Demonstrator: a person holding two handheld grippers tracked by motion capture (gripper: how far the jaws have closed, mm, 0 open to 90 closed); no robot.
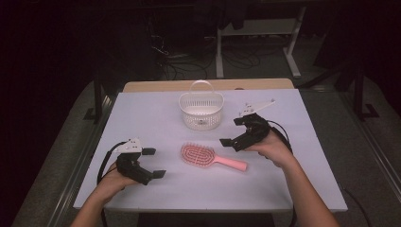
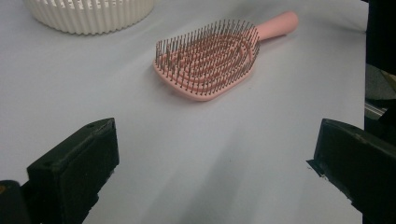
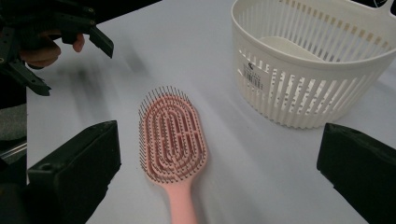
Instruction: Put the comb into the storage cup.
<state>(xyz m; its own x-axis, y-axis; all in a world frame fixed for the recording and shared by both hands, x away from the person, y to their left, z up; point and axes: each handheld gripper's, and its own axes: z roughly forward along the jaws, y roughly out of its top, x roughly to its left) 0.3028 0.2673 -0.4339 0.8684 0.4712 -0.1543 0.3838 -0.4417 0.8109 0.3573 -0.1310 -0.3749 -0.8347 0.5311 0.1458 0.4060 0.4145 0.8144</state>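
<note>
A pink paddle hairbrush (image 1: 211, 158) lies bristles-up between the wide-open left gripper (image 1: 153, 163) and wide-open right gripper (image 1: 233, 131).

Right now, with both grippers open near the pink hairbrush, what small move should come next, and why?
Probably lower the right gripper onto the pink hairbrush handle. Its jaws are open and empty, it hovers closest to the handle, and the brush lies bristles-up and free beside the white basket.

White table (image 1: 156, 113), wood edge at far side. On it: pink hairbrush (image 1: 208, 157) lying bristles-up near centre, handle toward the right; white slotted basket (image 1: 201, 109) standing upright behind it, apart.
</note>
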